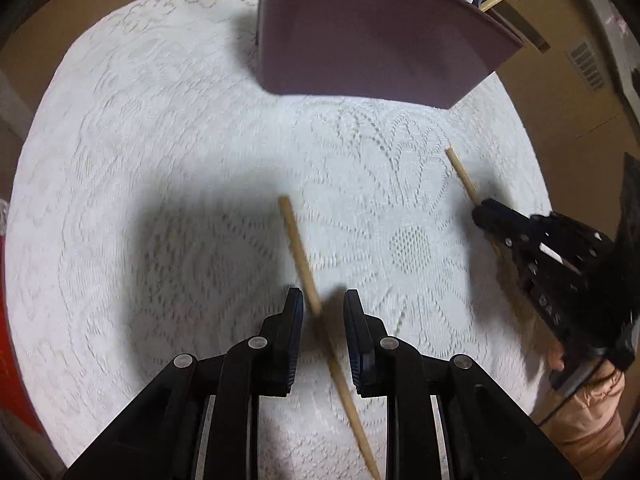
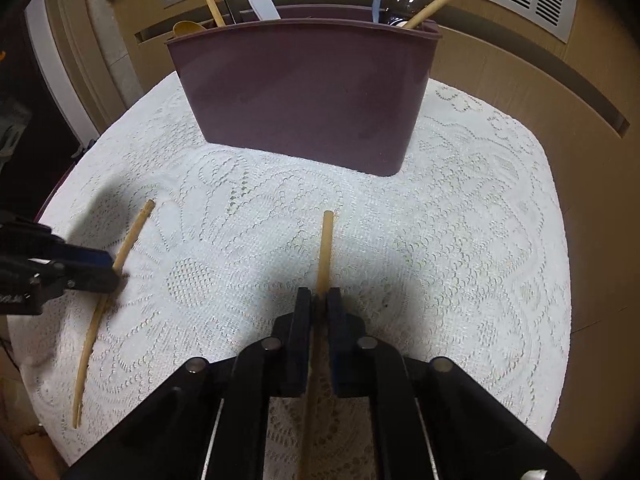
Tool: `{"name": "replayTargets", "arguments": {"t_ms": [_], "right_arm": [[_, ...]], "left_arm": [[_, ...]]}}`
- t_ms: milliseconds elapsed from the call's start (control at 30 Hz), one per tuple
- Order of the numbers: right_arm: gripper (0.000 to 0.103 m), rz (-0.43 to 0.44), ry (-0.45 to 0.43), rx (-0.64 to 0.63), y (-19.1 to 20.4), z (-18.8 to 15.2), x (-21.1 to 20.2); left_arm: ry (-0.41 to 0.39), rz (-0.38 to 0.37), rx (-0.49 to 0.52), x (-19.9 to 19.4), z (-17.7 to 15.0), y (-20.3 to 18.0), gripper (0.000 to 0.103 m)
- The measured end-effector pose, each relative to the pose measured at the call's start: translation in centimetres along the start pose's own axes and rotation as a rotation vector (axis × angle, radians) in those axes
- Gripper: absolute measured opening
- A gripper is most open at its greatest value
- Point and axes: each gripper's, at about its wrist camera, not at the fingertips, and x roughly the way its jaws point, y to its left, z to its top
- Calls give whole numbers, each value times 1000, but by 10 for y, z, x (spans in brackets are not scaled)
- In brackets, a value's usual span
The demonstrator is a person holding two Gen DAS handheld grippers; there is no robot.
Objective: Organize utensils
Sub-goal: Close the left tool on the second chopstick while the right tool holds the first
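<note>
Lying between the parted fingers of the left gripper (image 1: 319,300), one chopstick (image 1: 298,248) is aligned toward 11 o'clock, not yet clamped. The other chopstick (image 2: 325,248) is pinched in the right gripper (image 2: 319,300), pointed at 12 o'clock toward the holder (image 2: 304,96)

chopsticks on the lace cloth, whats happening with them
A person is picking up two wooden chopsticks, one per hand-held gripper. The right hand-held gripper is shut on the right chopstick. The left hand-held gripper is open, straddling the left chopstick, which lies on the lace tablecloth. The purple utensil holder behind already holds several utensils.
</note>
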Motion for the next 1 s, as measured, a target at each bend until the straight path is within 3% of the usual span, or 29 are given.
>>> {"name": "replayTargets", "arguments": {"t_ms": [133,233,300,367,500,667,733,800,867,933,1000], "right_arm": [[5,-3,-12,-20,0,-8,-5],[5,19,-19,8,-6,-12,-7],[5,35,-29,37,-11,-15,-10],[5,41,-40,61,-14,-19,-14],[5,60,-80,97,-17,-29,-33],[5,60,-186,128,-12,-43,-77],[5,67,-219,138,-9,-47,-93],[5,61,-237,128,-5,-48,-103],[5,40,-232,117,-1,-46,-105],[5,39,-209,120,-1,-44,-100],[5,45,-196,124,-1,-43,-95]], "left_arm": [[66,76,50,7,20,-13,22],[53,131,90,10,23,-26,20],[-14,135,116,8,17,-33,12],[-96,118,118,7,8,-36,10],[-237,23,65,-7,-29,-30,7],[-491,-44,45,-58,-79,-28,5],[-534,-35,47,-73,-89,-31,5],[-495,4,42,-69,-76,-28,5],[-341,7,31,-50,-53,-23,7],[-164,-47,-15,-25,-34,-16,8],[-88,-35,-34,-12,-22,-14,9]]}}
